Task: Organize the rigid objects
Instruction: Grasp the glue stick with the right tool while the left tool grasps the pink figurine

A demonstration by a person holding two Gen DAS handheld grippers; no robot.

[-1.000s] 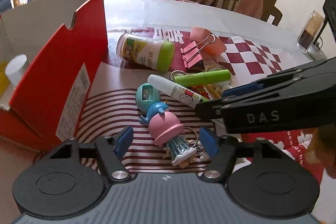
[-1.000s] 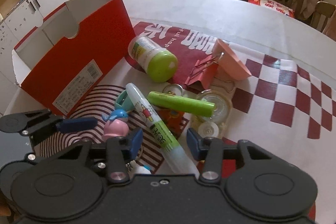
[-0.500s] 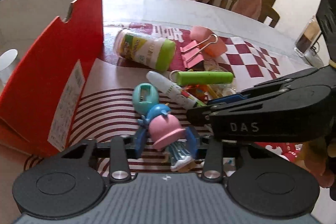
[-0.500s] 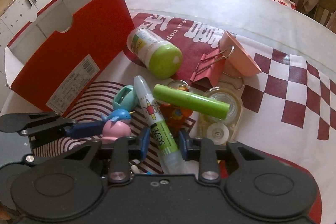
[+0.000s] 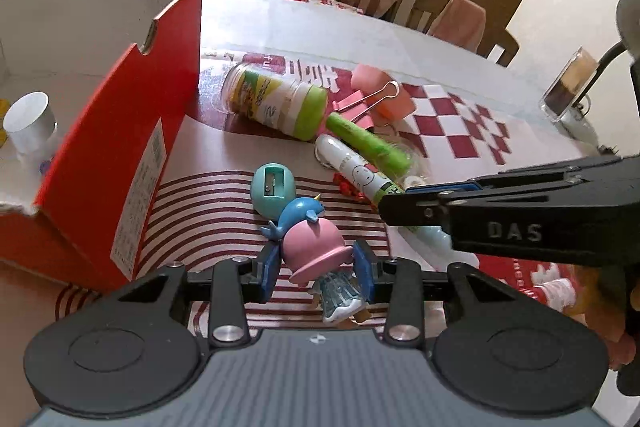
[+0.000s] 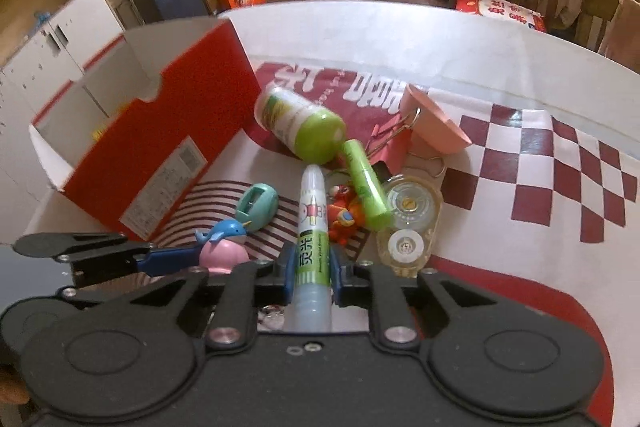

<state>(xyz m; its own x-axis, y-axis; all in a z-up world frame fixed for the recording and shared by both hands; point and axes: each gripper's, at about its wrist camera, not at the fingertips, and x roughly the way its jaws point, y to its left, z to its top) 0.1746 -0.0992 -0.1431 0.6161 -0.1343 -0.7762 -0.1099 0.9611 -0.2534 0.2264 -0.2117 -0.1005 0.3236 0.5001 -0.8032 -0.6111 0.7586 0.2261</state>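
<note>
Two items are being gripped at once: the pink figure (image 5: 314,253) is being clamped by the left gripper (image 5: 316,273), the glue pen (image 6: 313,227) by the right gripper (image 6: 311,273), presumably for dropping into the red box (image 6: 168,131) beside the pile. Most of the box interior is being cut off; whether either item is clear of the table can't be judged.

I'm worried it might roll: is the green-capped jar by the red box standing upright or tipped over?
Tipped over. The green-capped jar lies on its side on the table mat, cap end pointing away from the red box.
</note>
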